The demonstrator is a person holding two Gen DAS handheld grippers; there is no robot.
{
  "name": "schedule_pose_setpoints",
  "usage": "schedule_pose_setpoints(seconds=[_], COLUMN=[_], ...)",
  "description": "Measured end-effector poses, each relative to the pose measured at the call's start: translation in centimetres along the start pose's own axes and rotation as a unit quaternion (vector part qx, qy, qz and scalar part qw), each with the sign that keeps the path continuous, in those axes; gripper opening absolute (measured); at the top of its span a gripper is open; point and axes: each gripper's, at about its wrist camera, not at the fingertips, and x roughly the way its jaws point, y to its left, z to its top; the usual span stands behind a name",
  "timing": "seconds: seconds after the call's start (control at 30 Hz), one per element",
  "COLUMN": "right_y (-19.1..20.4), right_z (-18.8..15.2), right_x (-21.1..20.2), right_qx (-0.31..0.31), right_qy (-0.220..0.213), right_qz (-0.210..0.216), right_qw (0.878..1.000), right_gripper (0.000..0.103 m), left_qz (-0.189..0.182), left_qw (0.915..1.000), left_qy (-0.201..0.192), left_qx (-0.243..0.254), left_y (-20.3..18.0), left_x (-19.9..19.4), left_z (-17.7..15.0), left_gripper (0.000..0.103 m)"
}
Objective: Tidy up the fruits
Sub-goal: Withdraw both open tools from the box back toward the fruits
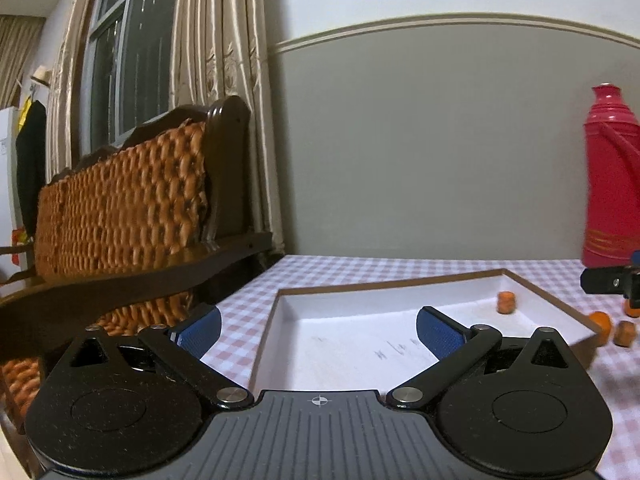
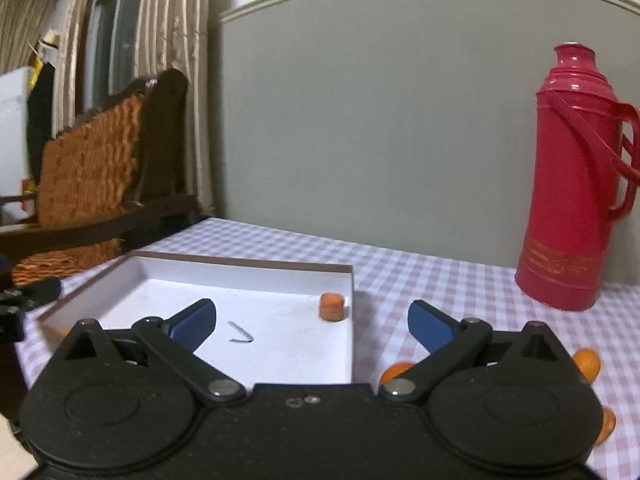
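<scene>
Setting: pink-and-white checked tablecloth (image 2: 432,276) over a table set against a grey-green wall, with a woven rattan chair in a dark wooden frame (image 1: 120,208) at the left and a tall red plastic thermos flask with a handle (image 2: 568,184) standing at the back right.
Container: shallow white rectangular tray with a brown rim (image 2: 248,262), lying flat on the cloth between the two grippers.
Done so far: one small orange fruit piece (image 2: 331,306) sits inside the tray, close to its far right corner; the same piece shows in the left wrist view near the tray's far wall.
Left to do: at least three more small orange fruit pieces lie on the cloth just outside the tray's right edge, one (image 2: 394,372) partly hidden behind the right gripper's linkage, another (image 2: 586,362) further right, and a third low at the right edge. By this count the task looks to be at an early stage.
Left gripper (image 1: 318,330): blue-padded fingers spread wide, holding nothing and touching nothing, poised over the tray's near left part.
Right gripper (image 2: 312,322): blue-padded fingers likewise spread wide and empty, straddling the tray's right wall, with the loose pieces just beside and below it.
Unclear: the faint dark mark (image 2: 240,334) on the tray floor is too small to identify.
</scene>
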Motion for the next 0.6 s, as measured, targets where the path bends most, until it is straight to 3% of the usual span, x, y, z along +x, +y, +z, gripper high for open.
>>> schedule_pose_setpoints(seconds=[0.2,0.6], right_y=[0.7,-0.5], right_z=[-1.2,-4.3], right_x=[-4.5,-10.8], right_qx=[-0.018,-0.022], right_qy=[-0.025,-0.007], right_qz=[-0.026,-0.067], right_qw=[0.999,0.997], right_gripper=[0.097,0.095], left_qz=[-0.028,-0.100], left_qw=[0.9995,0.9945], left_qy=[-0.013,-0.020], left_qx=[-0.005,-0.025], left_y=[-0.6,-4.1], left_x=[-3.1,-7.1], left_z=[0.3,0.3], left_gripper=[0.103,0.103])
